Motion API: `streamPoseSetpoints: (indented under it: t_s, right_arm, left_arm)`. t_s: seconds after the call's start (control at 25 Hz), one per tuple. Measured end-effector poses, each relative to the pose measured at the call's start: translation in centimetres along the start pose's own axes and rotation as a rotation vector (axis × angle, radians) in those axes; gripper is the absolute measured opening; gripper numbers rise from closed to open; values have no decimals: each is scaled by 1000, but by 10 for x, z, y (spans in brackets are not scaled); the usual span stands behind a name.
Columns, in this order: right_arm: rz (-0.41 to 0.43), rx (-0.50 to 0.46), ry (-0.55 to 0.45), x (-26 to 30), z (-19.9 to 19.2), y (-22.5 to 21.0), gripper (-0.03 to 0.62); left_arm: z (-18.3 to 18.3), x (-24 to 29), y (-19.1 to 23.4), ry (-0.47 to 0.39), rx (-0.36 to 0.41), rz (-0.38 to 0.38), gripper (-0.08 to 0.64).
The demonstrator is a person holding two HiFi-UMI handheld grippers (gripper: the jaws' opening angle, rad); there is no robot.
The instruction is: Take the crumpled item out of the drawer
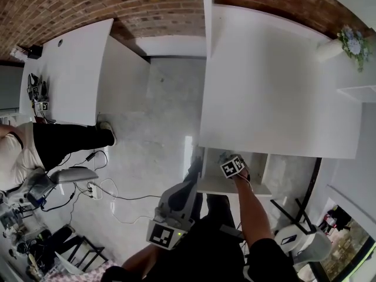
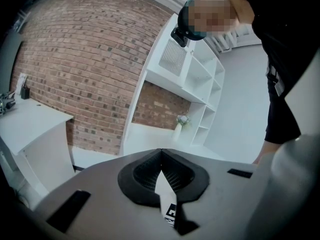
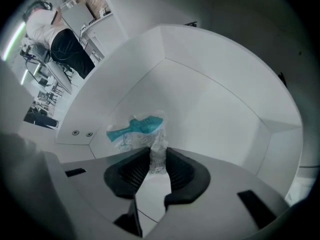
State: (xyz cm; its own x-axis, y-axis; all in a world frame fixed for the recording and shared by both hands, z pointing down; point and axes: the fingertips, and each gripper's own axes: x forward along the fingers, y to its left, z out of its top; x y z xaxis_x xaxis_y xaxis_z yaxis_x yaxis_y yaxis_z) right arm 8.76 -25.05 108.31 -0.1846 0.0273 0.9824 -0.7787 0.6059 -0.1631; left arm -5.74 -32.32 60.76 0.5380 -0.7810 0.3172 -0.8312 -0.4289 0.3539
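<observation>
Right tool [image 3: 158, 156] clenched on crumpled clear wrapper [image 3: 135, 129] (teal print) | smooth white drawer [image 3: 215, 99] | left tool [image 2: 161, 156] closed

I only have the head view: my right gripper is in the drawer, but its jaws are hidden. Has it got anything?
Observer: Yes, the right gripper has its jaws pinched on a crumpled clear wrapper with teal print.
Operator: Anything else in the drawer?
Observer: The wrapper is the only thing showing in it.
Operator: And the left gripper?
Observer: Jaws together, nothing between them, facing a brick wall.
</observation>
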Motion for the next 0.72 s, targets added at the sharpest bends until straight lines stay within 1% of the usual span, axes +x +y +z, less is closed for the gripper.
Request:
streamPoseSetpoints:
  t_s: [0.16,0.28,0.4,0.56,0.64,0.72]
  right_arm:
    - [-12,-43,37,-3,-5,2,89]
    - [-22,-94,46,-17,-7,5,86]
    - [-34,-121,35,-40,-6,8,86]
    - [-66,-162,-31,-84,1,17,84]
    - [-78,-172,-84,-112,6,26,84]
    - [-98,-170,-154,-143,13,32,84]
  left_arm:
    - [1,-3,-2,-1,2,-5,25]
    - [6,-6,-5,-17,7,-15,25]
    - [18,-11,-10,-39,11,-20,25]
    - [35,-22,-19,-75,46,-41,25]
    - [40,-30,-23,-87,77,-54,25]
    - [46,-35,-29,-97,90,-67,25]
